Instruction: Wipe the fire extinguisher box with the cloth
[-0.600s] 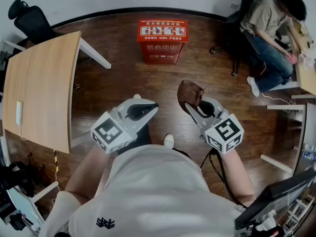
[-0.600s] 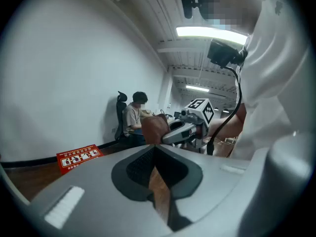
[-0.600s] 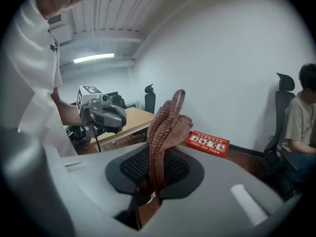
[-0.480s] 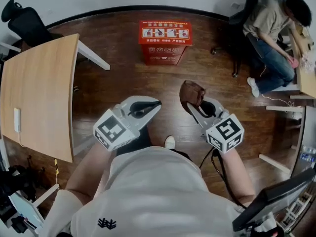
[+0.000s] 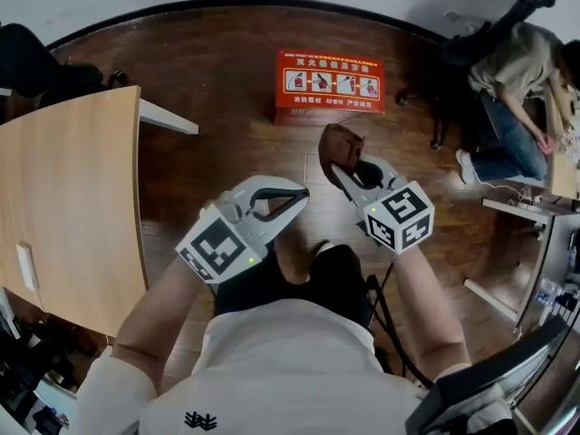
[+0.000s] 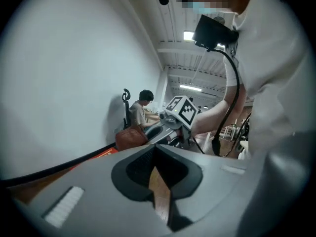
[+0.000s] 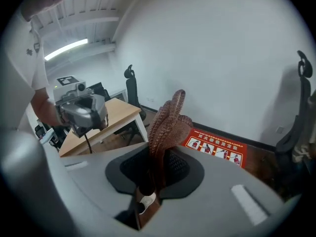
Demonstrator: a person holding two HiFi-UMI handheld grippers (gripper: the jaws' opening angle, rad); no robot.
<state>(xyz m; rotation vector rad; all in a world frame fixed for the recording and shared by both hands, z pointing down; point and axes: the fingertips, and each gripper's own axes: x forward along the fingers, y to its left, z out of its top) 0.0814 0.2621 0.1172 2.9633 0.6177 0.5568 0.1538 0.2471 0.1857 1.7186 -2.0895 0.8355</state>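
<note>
Since approx half a sec ago the whole head view has swung and closed in. The fire extinguisher box (image 5: 331,86) sits larger and further right in frame, the desk (image 5: 63,198) crowds the left edge, and the seated person (image 5: 521,71) has slid to the far right. The right gripper (image 5: 343,169) w/ the cloth (image 5: 335,148) now rides near the box instead of well back from it. This reads as the person walking up, so it is the approach, wiping not yet begun. No contact so far: cloth and box are near but apart. The right gripper's jaws pinch the brown cloth, which stands out of them as a bunched tuft in the right gripper view. The left gripper (image 5: 294,198) has its jaws pressed together on nothing and is held nearer the body, probably idle for now. The box lies on the wood floor (image 5: 217,80) close to the wall. Its long axis runs left–right across the head view, right end a touch lower in frame, i.e. roughly parallel to the wall. The pictogram strip faces up toward the person, so the top looks like the first face in reach. The next move, I'd judge, is lowering the cloth onto that top face and stroking along the long axis.
</note>
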